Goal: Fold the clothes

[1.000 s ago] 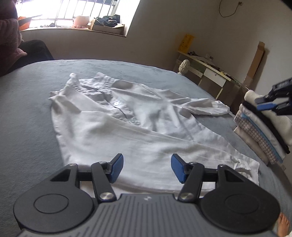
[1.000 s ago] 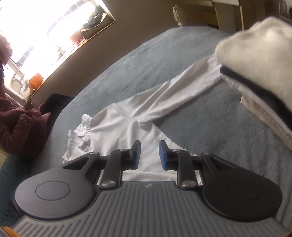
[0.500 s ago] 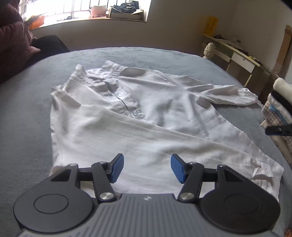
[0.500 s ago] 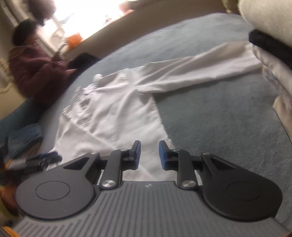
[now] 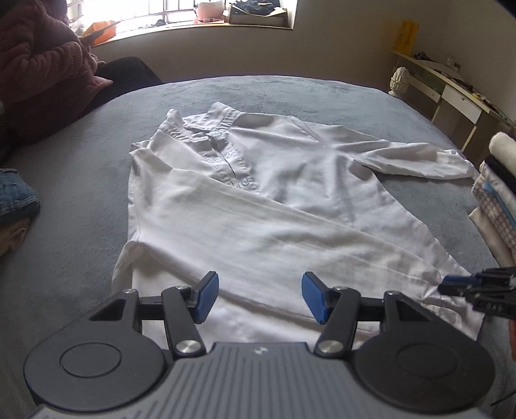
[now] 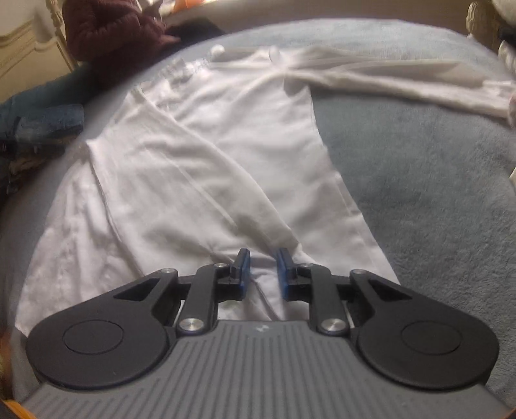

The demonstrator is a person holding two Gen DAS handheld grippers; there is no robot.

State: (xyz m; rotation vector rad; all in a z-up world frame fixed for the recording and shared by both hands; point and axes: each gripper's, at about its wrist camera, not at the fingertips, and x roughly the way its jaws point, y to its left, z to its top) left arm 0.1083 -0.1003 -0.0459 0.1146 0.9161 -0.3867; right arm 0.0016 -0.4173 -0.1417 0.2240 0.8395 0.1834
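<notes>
My left gripper (image 5: 259,298) hangs open above the creased white cotton button-up shirt (image 5: 258,206) on the fuzzy grey bedspread (image 5: 322,93). My right gripper (image 6: 260,269) is closing, a fold of hem between its blue pads, not yet pinched.

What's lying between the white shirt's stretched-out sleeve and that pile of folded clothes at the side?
Nothing: in the left wrist view the sleeve's cuff nearly reaches the folded pile, with only bare grey bedcover around it.

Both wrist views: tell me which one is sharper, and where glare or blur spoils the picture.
Left wrist view: sharper; the white shirt shows crisp buttons and folds, but the window at the top is blown out and fisheye curves the bed edge. Right wrist view: motion-smeared; shirt creases streak and the outstretched sleeve is soft, while the right gripper itself stays sharp.
</notes>
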